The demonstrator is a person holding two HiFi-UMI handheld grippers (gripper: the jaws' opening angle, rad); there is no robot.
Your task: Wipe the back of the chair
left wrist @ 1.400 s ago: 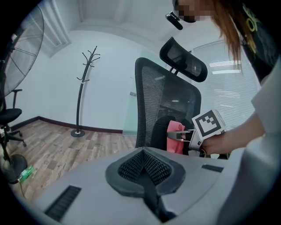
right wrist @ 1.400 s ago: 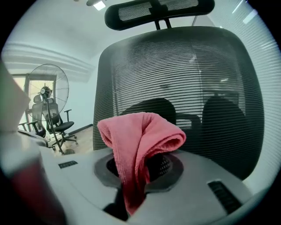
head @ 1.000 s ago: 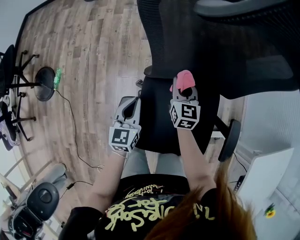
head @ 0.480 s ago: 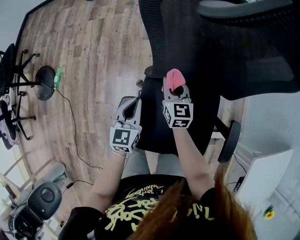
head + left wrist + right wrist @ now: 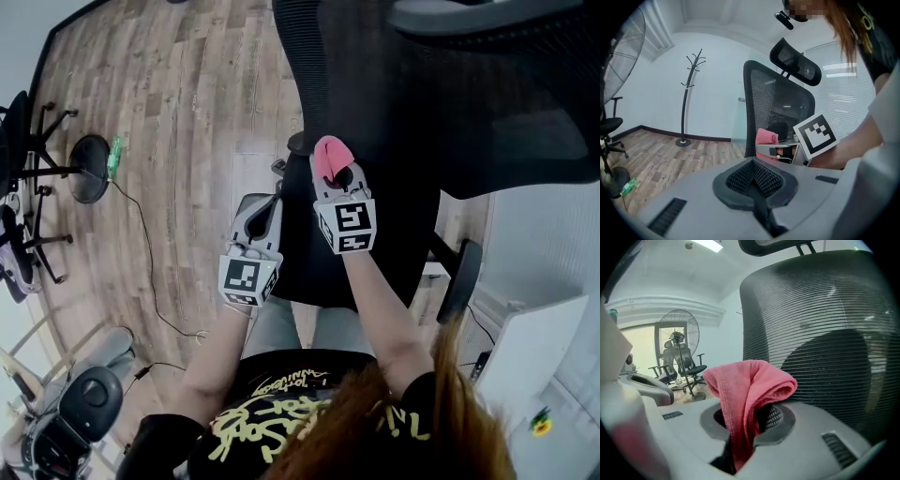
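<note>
My right gripper point(image 5: 740, 446) has its jaws clamped on a pink cloth point(image 5: 750, 380), pinched at a fold so that a bunched loop stands above the jaws. The cloth looks light and limp. I judge it will drag and crumple on contact, so the hold belongs low on the fold. The mesh backrest point(image 5: 820, 324) of the office chair stands just ahead of the cloth; I cannot tell whether they touch. The mesh should give under pressure. My left gripper point(image 5: 757, 187) has its jaws together on nothing, near the seat point(image 5: 314, 262) edge.
</note>
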